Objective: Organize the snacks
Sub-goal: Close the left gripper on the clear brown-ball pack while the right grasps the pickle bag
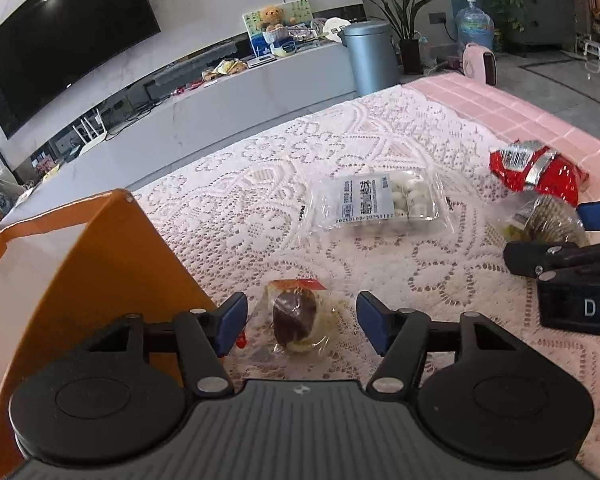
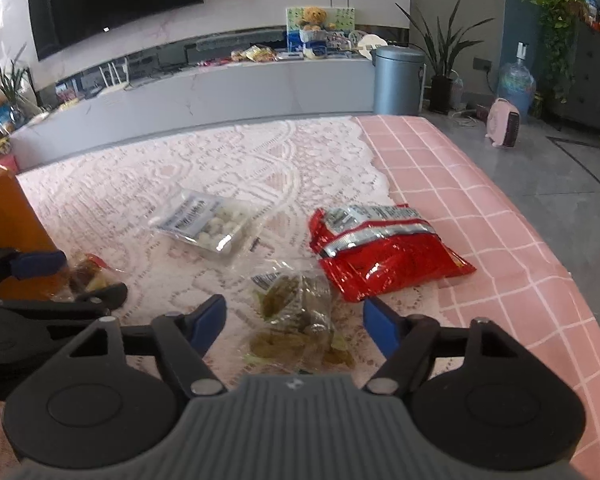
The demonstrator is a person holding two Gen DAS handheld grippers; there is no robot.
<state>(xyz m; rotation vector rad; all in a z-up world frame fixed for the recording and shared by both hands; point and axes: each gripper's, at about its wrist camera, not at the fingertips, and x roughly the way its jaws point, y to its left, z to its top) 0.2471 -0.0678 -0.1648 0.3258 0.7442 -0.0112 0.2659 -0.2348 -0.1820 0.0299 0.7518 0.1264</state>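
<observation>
My left gripper (image 1: 300, 326) is open, its blue fingers on either side of a small clear-wrapped brown pastry (image 1: 294, 320) lying on the lace cloth, beside the orange box (image 1: 80, 264). My right gripper (image 2: 296, 322) is open around a clear bag of greenish snacks (image 2: 296, 312), which also shows in the left wrist view (image 1: 548, 220). A red foil bag (image 2: 384, 252) lies just beyond it, also in the left wrist view (image 1: 540, 170). A clear tray of white balls (image 1: 384, 200) sits mid-table, also in the right wrist view (image 2: 208, 226). The pastry (image 2: 88, 274) shows at left there.
The table carries a lace cloth (image 1: 260, 184) over a pink checked cover (image 2: 480, 216), whose right edge drops to the floor. A TV cabinet (image 2: 220, 92), grey bin (image 2: 398, 80) and plants stand beyond the far edge. The left gripper (image 2: 80, 280) shows at the right view's left.
</observation>
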